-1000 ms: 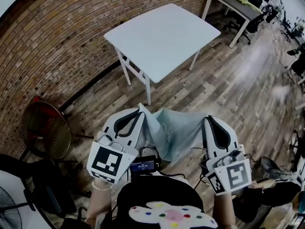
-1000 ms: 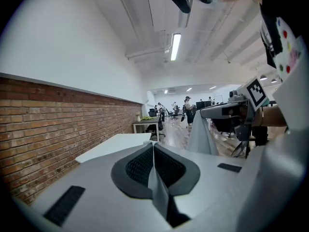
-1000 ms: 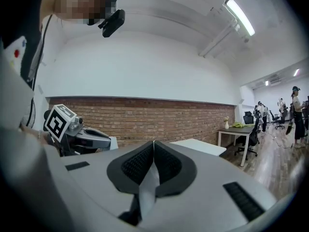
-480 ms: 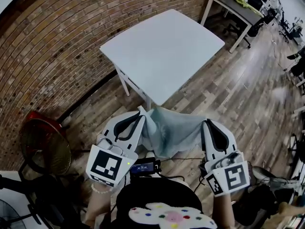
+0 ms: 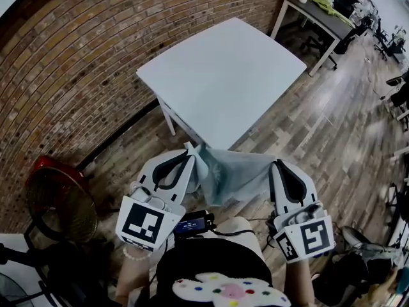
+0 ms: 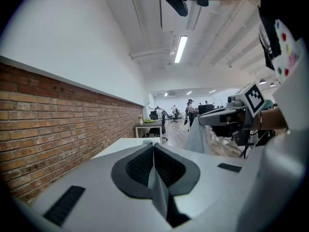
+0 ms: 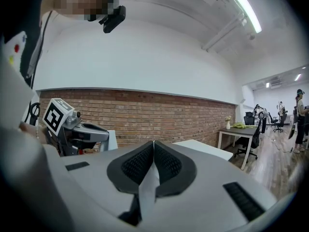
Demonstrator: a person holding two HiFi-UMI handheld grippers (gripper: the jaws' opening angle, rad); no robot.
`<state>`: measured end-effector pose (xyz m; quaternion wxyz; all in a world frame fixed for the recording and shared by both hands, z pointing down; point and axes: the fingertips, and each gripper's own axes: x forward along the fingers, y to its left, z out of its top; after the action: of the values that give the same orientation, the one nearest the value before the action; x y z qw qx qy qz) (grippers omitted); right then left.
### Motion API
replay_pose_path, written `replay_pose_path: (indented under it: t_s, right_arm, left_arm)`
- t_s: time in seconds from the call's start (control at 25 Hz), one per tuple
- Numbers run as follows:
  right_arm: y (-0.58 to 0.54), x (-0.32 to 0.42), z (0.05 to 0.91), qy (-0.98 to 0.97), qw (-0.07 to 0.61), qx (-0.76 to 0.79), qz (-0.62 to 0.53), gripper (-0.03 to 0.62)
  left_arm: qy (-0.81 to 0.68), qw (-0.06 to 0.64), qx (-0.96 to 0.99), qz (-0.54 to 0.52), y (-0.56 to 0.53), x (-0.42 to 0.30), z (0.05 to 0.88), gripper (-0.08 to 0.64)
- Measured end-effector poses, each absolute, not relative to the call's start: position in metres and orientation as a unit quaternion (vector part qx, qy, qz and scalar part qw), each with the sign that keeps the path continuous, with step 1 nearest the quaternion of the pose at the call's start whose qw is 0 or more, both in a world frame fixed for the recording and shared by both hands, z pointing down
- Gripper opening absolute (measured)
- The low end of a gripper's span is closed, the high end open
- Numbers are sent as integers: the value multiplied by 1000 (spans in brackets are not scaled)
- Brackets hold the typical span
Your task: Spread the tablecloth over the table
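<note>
A pale blue-green tablecloth [image 5: 233,174] hangs in a sagging fold between my two grippers in the head view. My left gripper [image 5: 189,148] is shut on its left corner, and a strip of cloth [image 6: 159,187] shows pinched between the jaws. My right gripper [image 5: 275,165] is shut on the other corner, with cloth [image 7: 147,185] running out between its pads. The white square table [image 5: 223,78] stands bare just beyond the cloth, its near corner a short way ahead of the grippers. The table's edge [image 7: 203,148] also shows past the right jaws.
A brick wall [image 5: 77,50] runs along the left behind the table. A red fan [image 5: 54,197] stands on the wooden floor at the lower left. A dark desk [image 5: 319,8] and office chairs are at the far upper right.
Both grippers have carried the cloth toward the table, whose near corner is now closer to them. The grip on both corners is unchanged.
</note>
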<state>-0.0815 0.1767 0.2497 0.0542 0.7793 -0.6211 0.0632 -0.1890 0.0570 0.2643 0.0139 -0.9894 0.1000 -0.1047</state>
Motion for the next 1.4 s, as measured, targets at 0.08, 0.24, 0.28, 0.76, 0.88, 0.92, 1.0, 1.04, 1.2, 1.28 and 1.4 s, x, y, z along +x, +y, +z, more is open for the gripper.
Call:
replay_pose_path:
  t_s: [0.08,0.24,0.28,0.76,0.88,0.92,1.0,1.04,1.2,1.28,1.4]
  right_arm:
    - [175,-82,250,-619,53,781,63,35]
    - [172,-81,250,-618,53,782,60,35]
    - [170,-82,250,-617,55,782,60,35]
    - [198,-28,270,-572,89,813,64,35]
    - [214,-6,275,-548,83,829,72,35]
    - [220,1,276,-539,83,835,74,35]
    - [232,17,279,-520,83,847,77,35]
    - [238,24,280,-510,86,852,76,35]
    - [258,49,285,-473,122,870,70,35]
    - [268,61,287,-456,138,876,68,35]
    - [283,79,292,-431,159,886,69,35]
  left_arm:
    - [104,14,-989,-106,52,-193,265,15]
    - [107,18,-989,-104,46,-196,265,15]
    - [109,18,-989,-103,44,-197,265,15]
    - [148,39,-979,-134,19,-213,285,15]
    - [170,44,-974,-142,5,-224,287,15]
    - [179,43,-972,-146,1,-228,288,15]
    - [199,42,-967,-152,-8,-238,289,15]
    - [209,43,-965,-154,-13,-243,289,15]
    - [245,62,-952,-171,-29,-262,294,15]
    - [261,73,-945,-182,-37,-271,297,15]
    - [292,70,-934,-192,-50,-292,304,15]
